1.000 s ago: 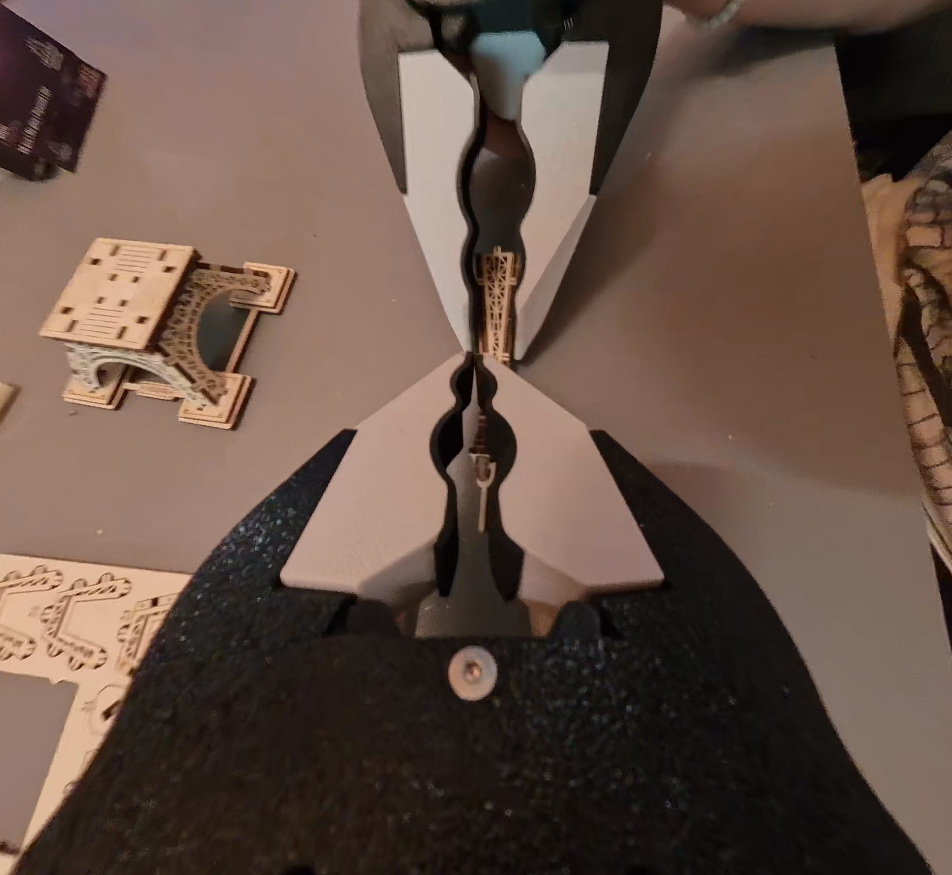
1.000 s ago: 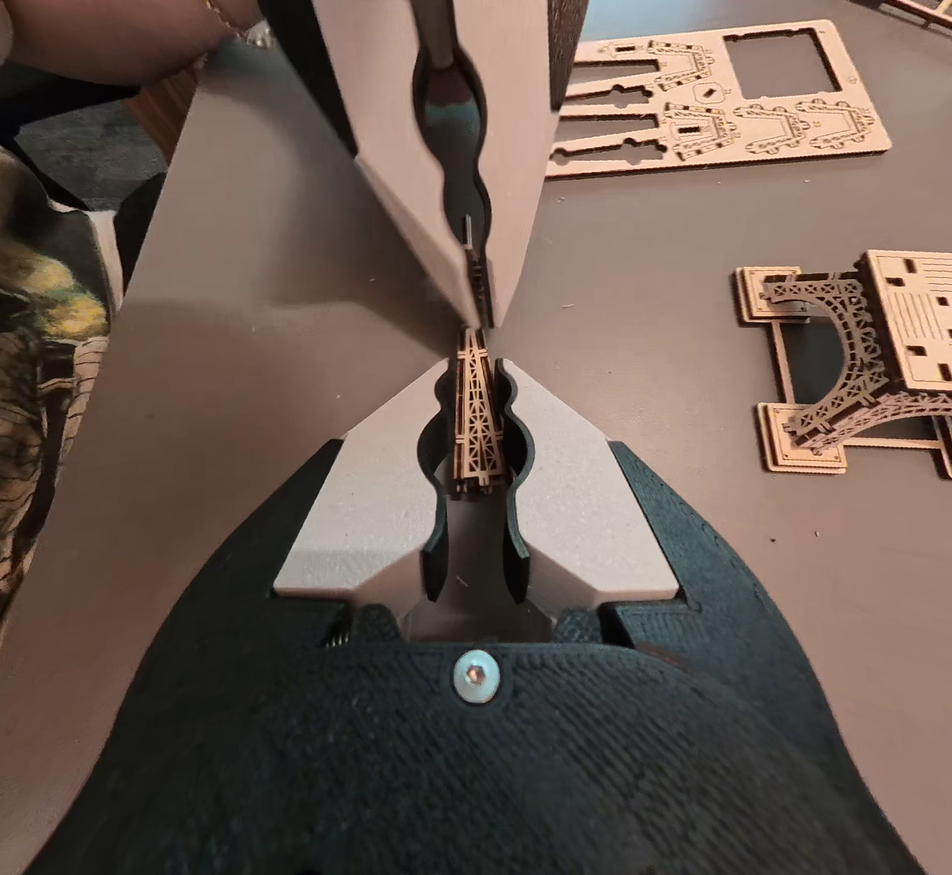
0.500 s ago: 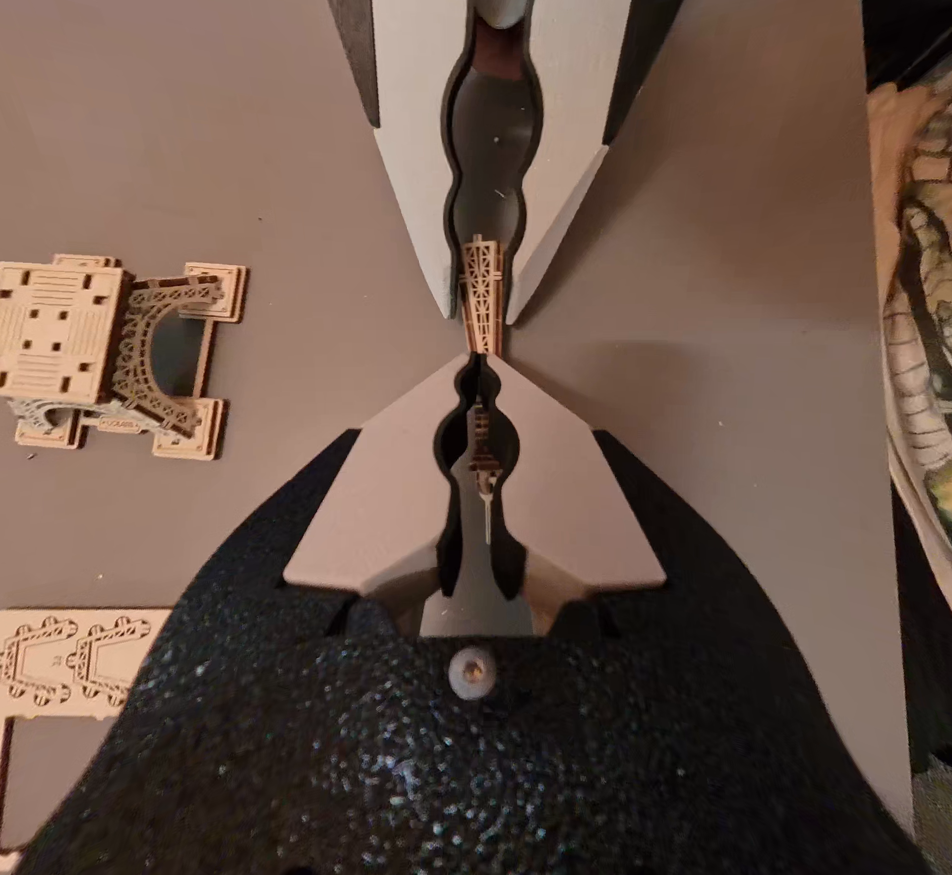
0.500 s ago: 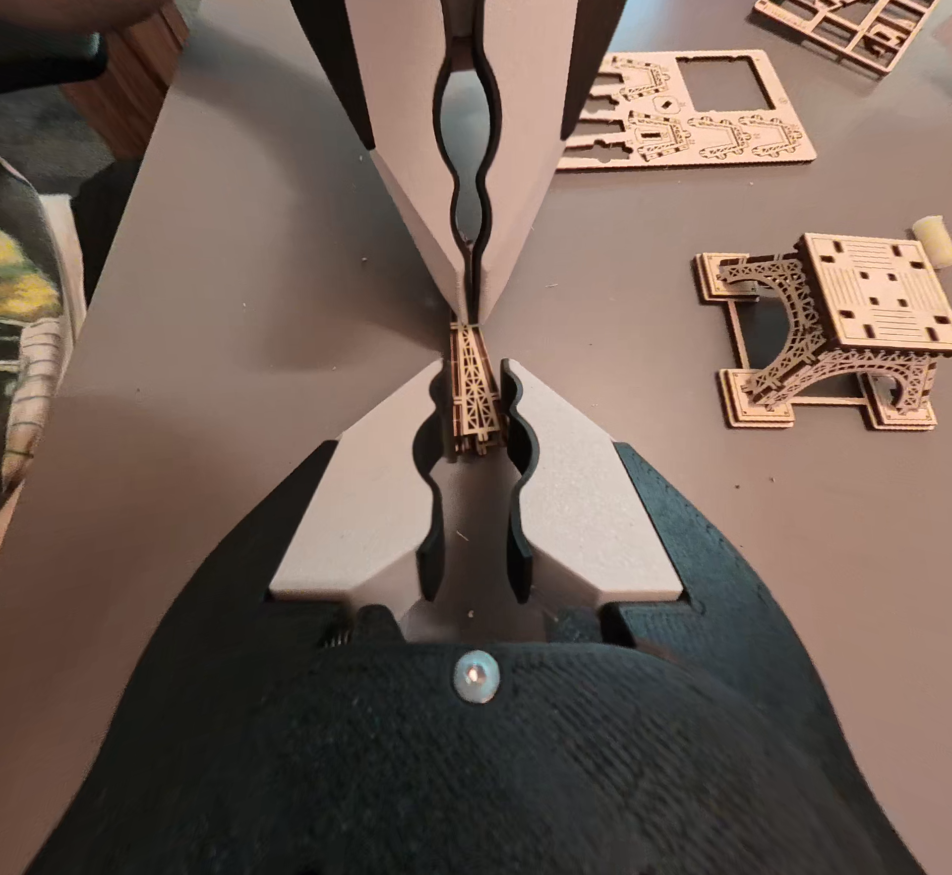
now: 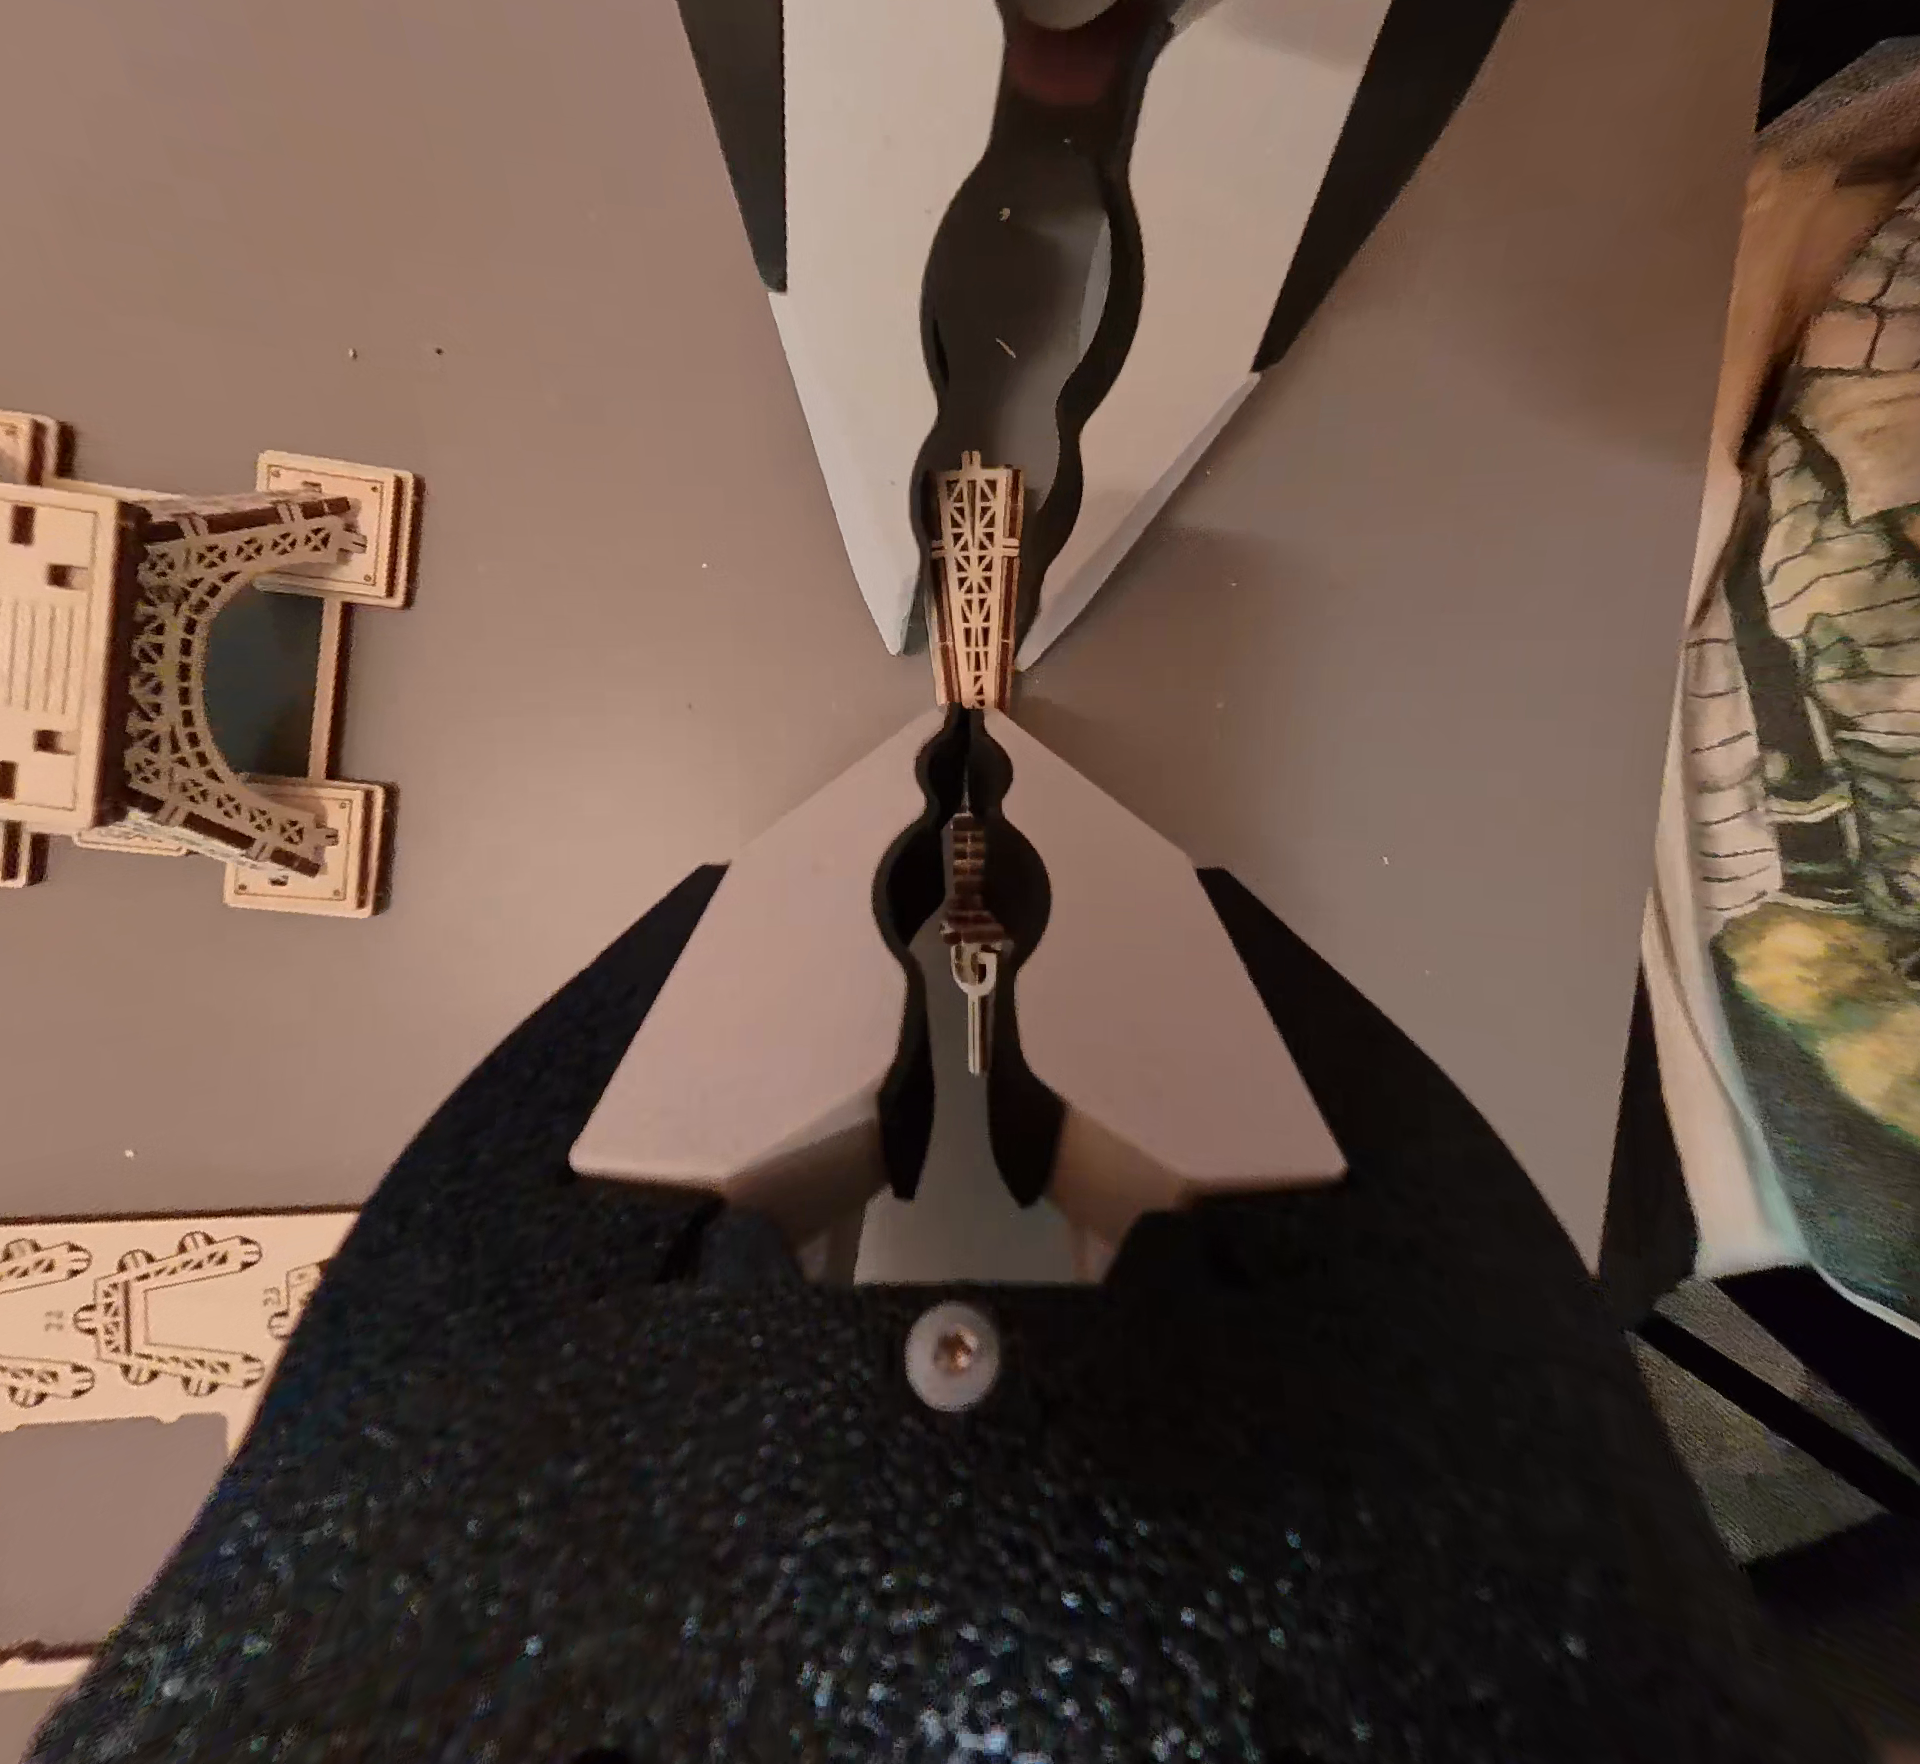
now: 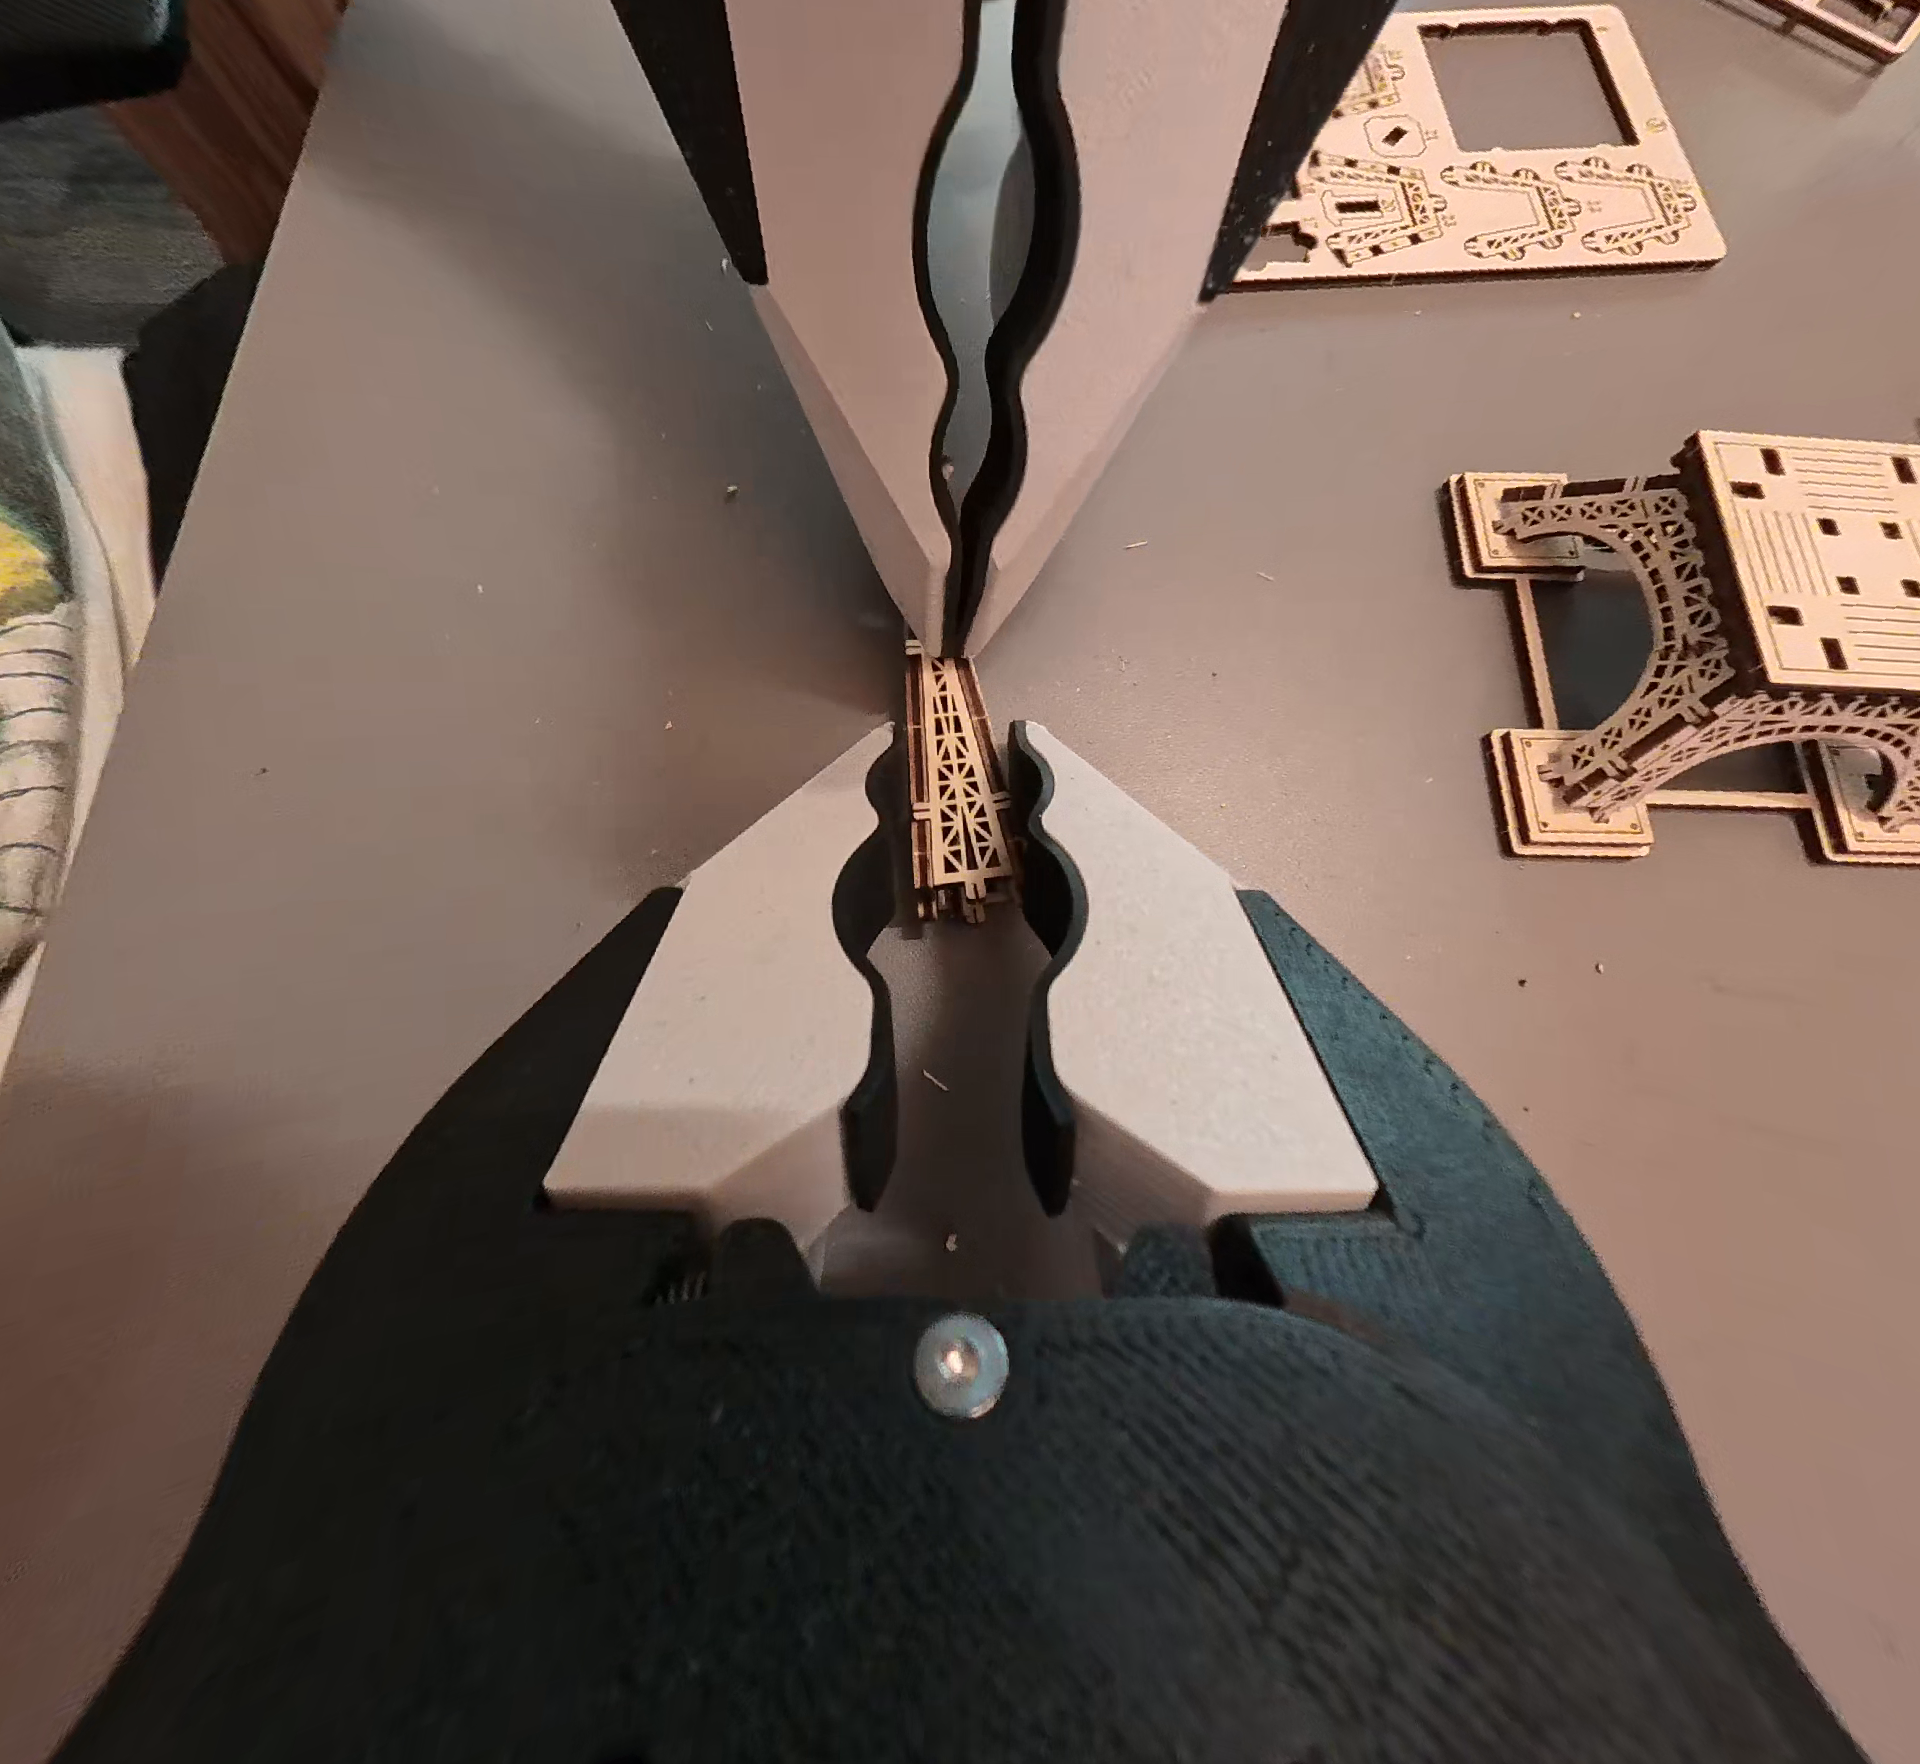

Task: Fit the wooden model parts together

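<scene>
We see a slim tapered lattice section of pale laser-cut wood (image 6: 958, 784), its narrow end pointing away in the right wrist view, held clear of the table. Its narrow end meets a thin wooden spire piece with a needle tip (image 5: 971, 935), seen edge-on in the left wrist view; the two lie in one line, end to end. On the grey table off to the side stands the arched wooden tower base with a square slotted platform on top (image 6: 1725, 644), upright on its four stepped feet. Farther off lie flat pale wooden sheets with cut-out part outlines (image 6: 1475, 156), partly emptied.
</scene>
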Demonstrator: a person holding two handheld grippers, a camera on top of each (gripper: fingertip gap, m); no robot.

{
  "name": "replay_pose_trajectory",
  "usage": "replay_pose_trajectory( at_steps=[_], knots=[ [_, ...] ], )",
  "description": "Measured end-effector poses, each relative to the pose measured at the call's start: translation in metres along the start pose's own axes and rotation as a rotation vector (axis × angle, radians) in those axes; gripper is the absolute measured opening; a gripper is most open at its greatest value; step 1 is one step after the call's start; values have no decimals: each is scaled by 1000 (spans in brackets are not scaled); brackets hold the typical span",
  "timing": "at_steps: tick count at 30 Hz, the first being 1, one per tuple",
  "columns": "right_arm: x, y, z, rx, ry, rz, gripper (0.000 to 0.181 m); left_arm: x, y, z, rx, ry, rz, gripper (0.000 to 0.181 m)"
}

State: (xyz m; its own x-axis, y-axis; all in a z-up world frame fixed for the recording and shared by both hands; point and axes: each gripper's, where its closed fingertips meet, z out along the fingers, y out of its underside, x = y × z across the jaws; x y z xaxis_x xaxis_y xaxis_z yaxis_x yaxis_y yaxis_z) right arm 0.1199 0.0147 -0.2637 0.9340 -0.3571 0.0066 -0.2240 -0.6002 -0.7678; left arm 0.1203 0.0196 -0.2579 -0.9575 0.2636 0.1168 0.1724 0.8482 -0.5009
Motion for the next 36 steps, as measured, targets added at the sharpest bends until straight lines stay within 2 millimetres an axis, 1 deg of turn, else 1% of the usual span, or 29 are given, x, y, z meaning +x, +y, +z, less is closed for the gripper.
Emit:
replay_pose_trajectory(
  at_steps=[4,7,10,11,13,14,16,22,26,31,36],
  knots=[
    [0,0,0,-1,-9,10,16,0,1,0,-40,2,-33,0],
    [0,0,0,-1,-12,12,16,0,1,1,-18,10,-49,0],
    [0,0,1,0,-8,9,16,-1,1,-1,6,-38,6,0],
    [1,0,0,0,-3,10,16,-4,2,-4,15,-58,-6,0],
    [1,0,1,0,-5,12,16,-11,-7,-17,117,-103,-45,0],
    [1,0,1,0,-5,11,16,-13,-6,-21,119,-116,-61,0],
    [1,0,1,0,-2,8,16,-17,4,-22,53,-145,-47,0],
    [1,0,1,0,3,3,16,-7,0,-12,2,-105,-20,0],
    [1,0,1,0,1,5,16,-5,4,-2,-53,-84,-5,0],
    [1,0,1,-1,-2,7,16,-6,5,-1,-107,-100,6,0],
    [1,-1,1,-1,-4,10,16,-5,6,0,-272,-151,47,0]
  ],
)
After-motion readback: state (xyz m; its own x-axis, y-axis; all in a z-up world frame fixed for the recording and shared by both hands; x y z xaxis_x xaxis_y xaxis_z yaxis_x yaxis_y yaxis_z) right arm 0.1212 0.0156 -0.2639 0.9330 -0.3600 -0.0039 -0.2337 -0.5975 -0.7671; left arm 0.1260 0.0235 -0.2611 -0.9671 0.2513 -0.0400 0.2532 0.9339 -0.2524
